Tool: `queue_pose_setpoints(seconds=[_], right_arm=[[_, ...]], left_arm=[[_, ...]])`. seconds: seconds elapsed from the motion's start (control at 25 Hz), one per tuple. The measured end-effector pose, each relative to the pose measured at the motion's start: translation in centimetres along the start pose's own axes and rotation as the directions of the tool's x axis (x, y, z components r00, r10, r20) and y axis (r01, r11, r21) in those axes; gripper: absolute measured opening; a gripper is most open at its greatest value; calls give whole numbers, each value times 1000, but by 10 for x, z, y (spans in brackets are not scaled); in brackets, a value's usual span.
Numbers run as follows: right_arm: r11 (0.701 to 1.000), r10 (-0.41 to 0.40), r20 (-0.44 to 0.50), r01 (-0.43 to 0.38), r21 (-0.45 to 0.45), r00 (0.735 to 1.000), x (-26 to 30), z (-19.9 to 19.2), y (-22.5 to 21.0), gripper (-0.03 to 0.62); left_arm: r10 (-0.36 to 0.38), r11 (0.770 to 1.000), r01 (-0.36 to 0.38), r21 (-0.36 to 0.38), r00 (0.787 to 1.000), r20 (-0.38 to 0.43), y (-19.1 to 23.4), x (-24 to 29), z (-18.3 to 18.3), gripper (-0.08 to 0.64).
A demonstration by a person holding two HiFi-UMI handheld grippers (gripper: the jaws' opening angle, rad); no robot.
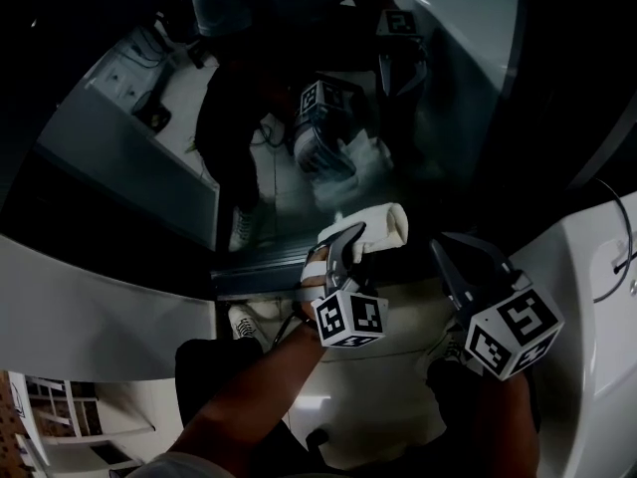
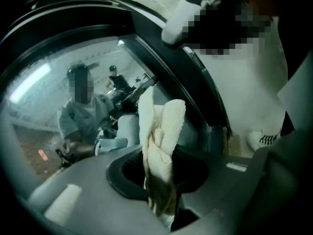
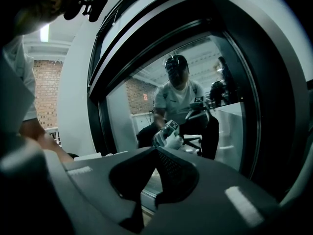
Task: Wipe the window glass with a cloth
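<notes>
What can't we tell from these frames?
- Cloth contact with glass: head view, too dark and full of reflections.
- Left tool tips: left gripper view, covered by the cloth.
- Smears on glass: every view, reflections mask them.
- Cloth's lower end: left gripper view, hidden behind the tool's body.

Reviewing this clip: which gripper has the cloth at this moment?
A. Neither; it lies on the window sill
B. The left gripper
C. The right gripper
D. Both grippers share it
B: the left gripper is clamped on the cream cloth, which sticks up from between its jaws close to the window glass, while the right gripper has its jaws together on nothing.
</notes>
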State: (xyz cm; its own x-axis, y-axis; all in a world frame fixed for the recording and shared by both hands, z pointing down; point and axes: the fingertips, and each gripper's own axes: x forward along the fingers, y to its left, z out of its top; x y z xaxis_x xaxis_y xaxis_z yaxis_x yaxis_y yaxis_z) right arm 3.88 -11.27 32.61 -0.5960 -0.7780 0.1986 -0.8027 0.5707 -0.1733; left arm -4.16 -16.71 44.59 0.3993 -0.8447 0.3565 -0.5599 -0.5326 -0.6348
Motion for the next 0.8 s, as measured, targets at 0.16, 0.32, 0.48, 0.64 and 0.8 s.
queue_pose_setpoints(seconds=[0.16, 0.32, 0.48, 0.64, 0.8], right_arm=[[1000, 16, -13, -16, -8, 1000, 10, 17, -12, 2], [999, 45, -36, -46, -28, 998, 34, 51, -23, 2], [997, 66, -43, -68, -39, 997, 51, 58, -10, 2], [995, 86, -54, -89, -51, 995, 63, 55, 3, 2], [994, 94, -70, -97, -47, 993, 78, 55, 23, 2]], left_arm=[[23, 971, -11, -237, 999, 47, 28, -6, 4, 103], [103, 901, -74, -428, 994, 46, 78, -8, 2, 103], [163, 859, -110, -500, 985, 62, 108, -28, -16, 103], [177, 788, -118, -604, 983, 39, 129, -44, -48, 103], [276, 674, -224, -704, 960, -42, 180, -77, -97, 103]])
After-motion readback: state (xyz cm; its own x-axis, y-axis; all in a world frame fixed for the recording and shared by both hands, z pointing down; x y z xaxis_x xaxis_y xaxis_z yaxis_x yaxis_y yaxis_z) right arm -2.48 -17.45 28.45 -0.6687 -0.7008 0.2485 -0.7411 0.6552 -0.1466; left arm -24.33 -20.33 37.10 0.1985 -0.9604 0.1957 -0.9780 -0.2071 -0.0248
